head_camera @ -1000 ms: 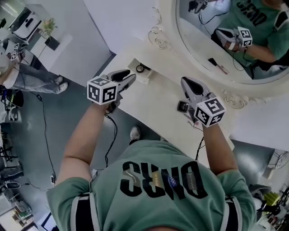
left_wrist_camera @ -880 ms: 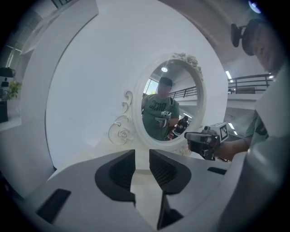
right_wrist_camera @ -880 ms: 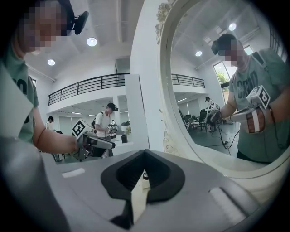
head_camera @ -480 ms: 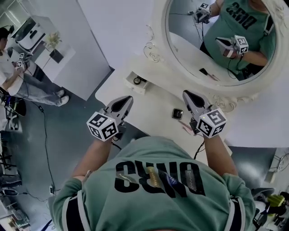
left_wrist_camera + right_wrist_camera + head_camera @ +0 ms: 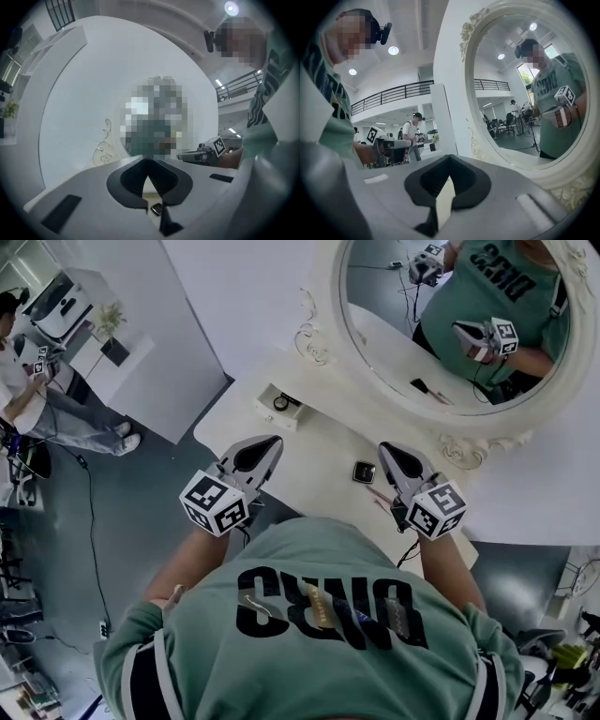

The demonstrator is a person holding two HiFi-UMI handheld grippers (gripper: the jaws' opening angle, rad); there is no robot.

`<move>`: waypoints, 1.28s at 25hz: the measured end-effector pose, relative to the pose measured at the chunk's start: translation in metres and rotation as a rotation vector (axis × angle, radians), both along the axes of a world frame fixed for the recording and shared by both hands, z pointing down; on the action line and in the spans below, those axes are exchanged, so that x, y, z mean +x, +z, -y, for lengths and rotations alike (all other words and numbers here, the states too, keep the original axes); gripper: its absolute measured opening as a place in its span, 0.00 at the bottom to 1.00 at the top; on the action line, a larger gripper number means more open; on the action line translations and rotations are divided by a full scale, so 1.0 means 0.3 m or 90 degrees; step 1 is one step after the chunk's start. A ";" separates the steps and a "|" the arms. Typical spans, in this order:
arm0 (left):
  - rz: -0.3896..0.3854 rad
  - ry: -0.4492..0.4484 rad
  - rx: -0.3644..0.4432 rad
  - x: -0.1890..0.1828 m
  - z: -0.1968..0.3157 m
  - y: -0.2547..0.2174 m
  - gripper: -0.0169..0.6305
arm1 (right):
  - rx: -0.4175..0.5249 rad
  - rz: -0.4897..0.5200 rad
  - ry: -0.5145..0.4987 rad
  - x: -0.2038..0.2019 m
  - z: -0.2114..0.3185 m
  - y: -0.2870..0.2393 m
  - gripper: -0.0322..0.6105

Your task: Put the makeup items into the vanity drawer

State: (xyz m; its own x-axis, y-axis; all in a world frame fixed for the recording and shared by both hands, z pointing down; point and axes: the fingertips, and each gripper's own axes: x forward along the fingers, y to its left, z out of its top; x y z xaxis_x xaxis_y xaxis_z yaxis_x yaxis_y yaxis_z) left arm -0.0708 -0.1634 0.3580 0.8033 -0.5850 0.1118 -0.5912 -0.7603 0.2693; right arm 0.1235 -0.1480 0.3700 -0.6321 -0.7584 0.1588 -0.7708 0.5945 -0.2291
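Currently, I hold the left gripper (image 5: 272, 441) and right gripper (image 5: 385, 449) level above the tabletop (image 5: 319, 442), fingers together on nothing. The compact (image 5: 364, 472) lies just beside the right gripper, likely my next pick; the drawer (image 5: 264, 401) stands open to receive it.

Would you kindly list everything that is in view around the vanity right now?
vanity table: one, white, beneath the tongs
mirror: one, white ornate frame, behind the tabletop
drawer: one, white, open, table's far-left end
round item: one, dark, inside the drawer
compact: one, dark, square, on the tabletop between the tongs
thin stick: one, pink, tabletop, near the right tongs
cabinet: one, white, far left
plant: one, green, on the cabinet
second person: one, far left
left tongs: one, grey, shut, empty
right tongs: one, grey, shut, empty
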 end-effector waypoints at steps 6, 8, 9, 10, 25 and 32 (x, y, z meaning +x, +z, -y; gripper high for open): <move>-0.002 0.006 0.000 0.018 -0.004 -0.009 0.03 | -0.003 0.005 -0.005 -0.005 -0.006 0.001 0.06; -0.002 0.006 -0.003 0.016 -0.007 -0.006 0.03 | -0.003 0.006 -0.005 -0.005 -0.009 0.003 0.06; 0.000 0.005 -0.004 0.015 -0.009 -0.004 0.03 | -0.002 0.005 -0.005 -0.005 -0.011 0.003 0.06; 0.002 0.004 -0.004 0.013 -0.011 -0.004 0.03 | -0.001 0.003 -0.005 -0.005 -0.014 0.003 0.06; 0.006 -0.008 -0.020 -0.013 -0.033 0.014 0.03 | -0.004 0.000 -0.009 -0.007 -0.038 0.006 0.06; 0.001 -0.011 -0.026 -0.019 -0.034 0.019 0.03 | 0.001 -0.002 -0.015 -0.019 -0.037 0.009 0.06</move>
State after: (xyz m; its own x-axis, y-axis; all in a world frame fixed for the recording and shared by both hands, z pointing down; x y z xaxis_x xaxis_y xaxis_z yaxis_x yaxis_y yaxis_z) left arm -0.0765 -0.1532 0.3636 0.7930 -0.5938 0.1364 -0.6044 -0.7384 0.2990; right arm 0.1179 -0.1368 0.3728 -0.6487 -0.7440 0.1602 -0.7578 0.6122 -0.2257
